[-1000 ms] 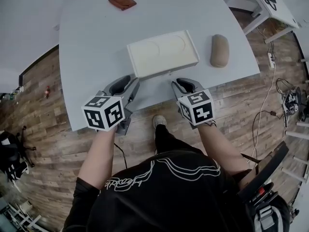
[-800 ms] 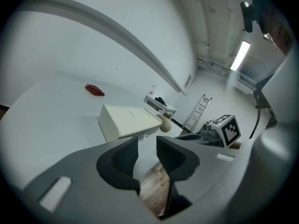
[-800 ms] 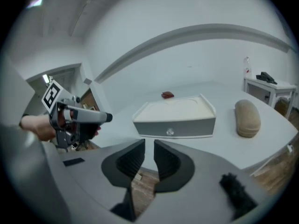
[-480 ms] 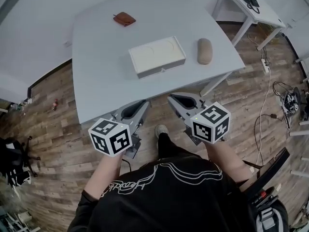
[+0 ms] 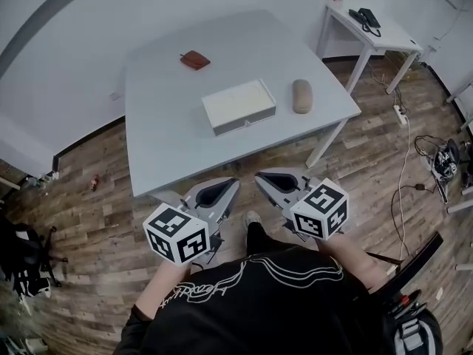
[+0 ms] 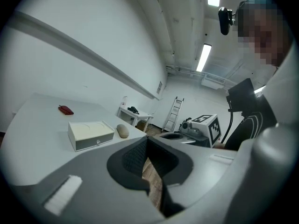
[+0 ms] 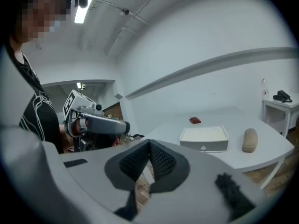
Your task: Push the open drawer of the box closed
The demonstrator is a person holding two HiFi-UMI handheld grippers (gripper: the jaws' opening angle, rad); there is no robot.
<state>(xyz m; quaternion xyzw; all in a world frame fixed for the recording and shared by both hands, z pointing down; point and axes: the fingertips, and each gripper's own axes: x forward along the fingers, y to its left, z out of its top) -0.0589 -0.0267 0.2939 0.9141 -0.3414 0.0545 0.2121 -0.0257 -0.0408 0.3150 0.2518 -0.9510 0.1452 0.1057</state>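
the box (image 5: 239, 106) sits near the middle of the grey desk (image 5: 170, 135), its pale top facing up and its grey drawer front (image 6: 95, 141) turned toward you. from your left claw's view the drawer front looks flush with the box body, a small knob at its centre. a tan oval object (image 5: 301, 95) lies just beside the box on your right, apart from it, and a small reddish-brown item (image 5: 195, 60) lies farther back on the desk, well apart from both.

you hold both claws low in front of your body, over the wooden floor (image 5: 96, 191) off the desk's near edge, well apart from the box and touching nothing. your left claw (image 6: 147, 143) is closing to a clench: its black ribbed pads meet, with nothing between them. your right claw (image 7: 149, 147) is clenched too, pads together and empty. the two claws sit side by side, near each other, tips aimed toward the desk, each marker cube on the end nearest you.

a smaller white desk (image 5: 377, 32) stands beyond the far right corner with a dark object on top, too small to make out. a ladder (image 6: 174, 113) leans against the far wall in your left claw's view.
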